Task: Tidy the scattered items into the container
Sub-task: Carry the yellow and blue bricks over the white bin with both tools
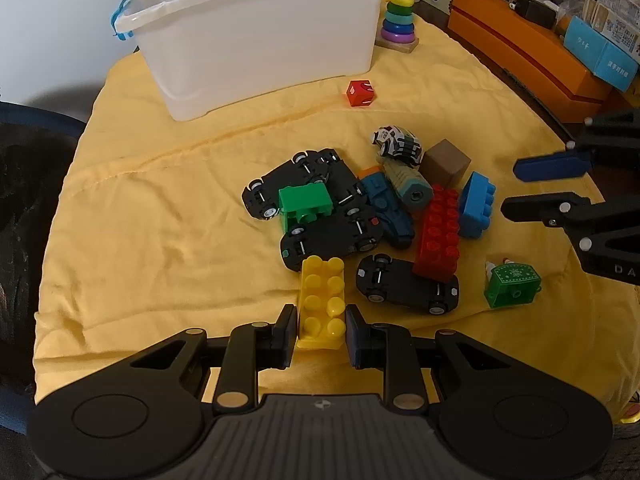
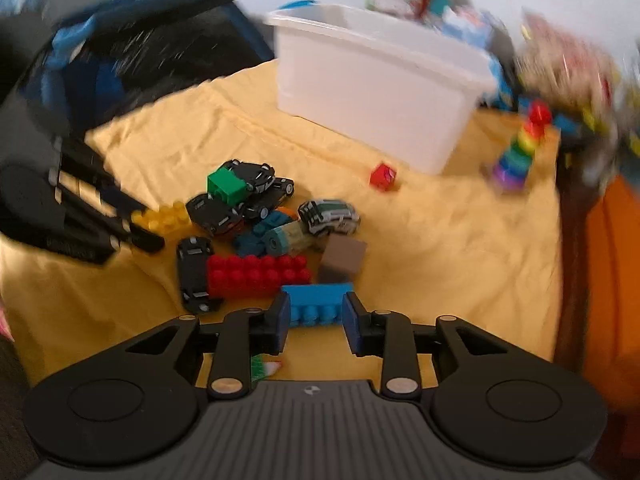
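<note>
A pile of toys lies on the yellow cloth [image 1: 160, 208]: black toy cars [image 1: 328, 236], a green brick [image 1: 306, 200], a red brick [image 1: 438, 236], a blue brick [image 1: 476, 204], a brown cube [image 1: 445, 162]. My left gripper [image 1: 321, 330] is shut on a yellow brick [image 1: 322, 304] at the pile's near edge. My right gripper [image 2: 314, 318] is open, its fingers either side of the blue brick [image 2: 316, 304]; the view is blurred. The white container [image 1: 256, 36] stands at the back.
A red cube [image 1: 361, 93] lies alone near the container. A rainbow ring stacker [image 1: 398, 12] stands to its right. An orange box [image 1: 528, 52] and clutter line the right edge. A green gift-shaped toy [image 1: 512, 284] lies by the right gripper.
</note>
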